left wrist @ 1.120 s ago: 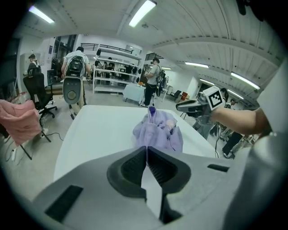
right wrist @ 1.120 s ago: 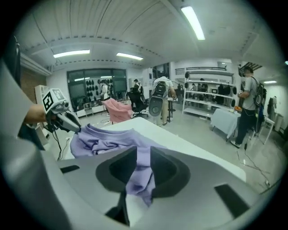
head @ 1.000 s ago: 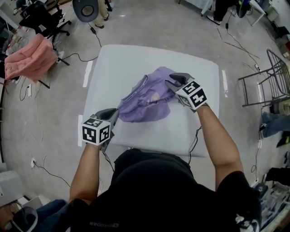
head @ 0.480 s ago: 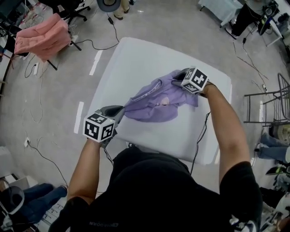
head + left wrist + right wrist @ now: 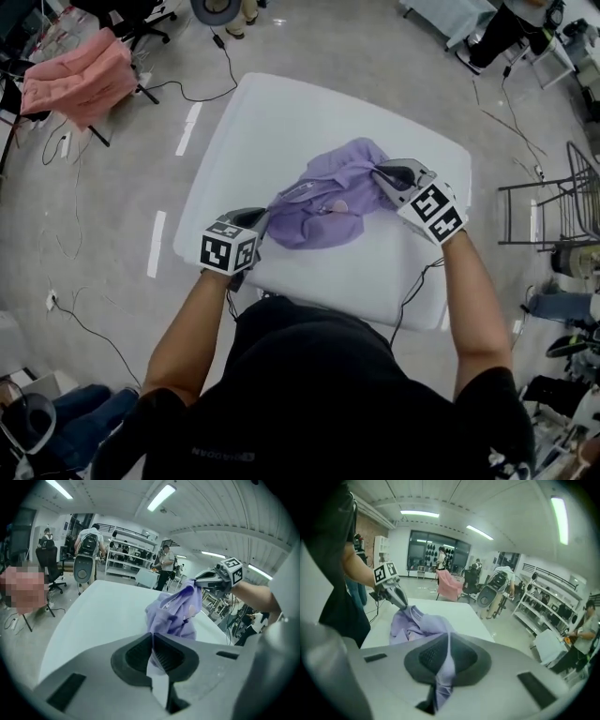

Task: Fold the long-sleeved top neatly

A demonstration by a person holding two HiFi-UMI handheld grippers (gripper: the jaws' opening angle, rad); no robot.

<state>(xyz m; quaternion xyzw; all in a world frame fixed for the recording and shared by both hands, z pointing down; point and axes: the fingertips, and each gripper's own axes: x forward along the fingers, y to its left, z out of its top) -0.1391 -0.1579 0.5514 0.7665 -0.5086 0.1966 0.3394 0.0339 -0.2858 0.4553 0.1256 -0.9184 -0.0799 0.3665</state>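
**Left gripper** [image 5: 259,221], at the near left edge of the counter [image 5: 281,112]. Its fingers are pressed together on a thin fold of the top [image 5: 328,192]; the cloth runs up between the pads and out ahead of them.

**Top.** A lilac bunch on the middle of the counter, crumpled and partly raised, not yet spread. Its long axis runs slantwise across the counter, from the left gripper at the near left toward the right side, a little farther in.

**Right gripper** [image 5: 379,172], over the right half of the counter, at the far end of that axis. Its fingers have just closed, and a strip of the cloth is pinched between them.

**Relation.** Both ends of the bunch are held, one per hand, with slack cloth sagging to the counter between them, so neither hand has to reach. The coming move probably turns on this line. Drawing the two grippers apart along it should take up the slack and open the top for laying flat. Which part of the garment each gripper holds cannot be told.
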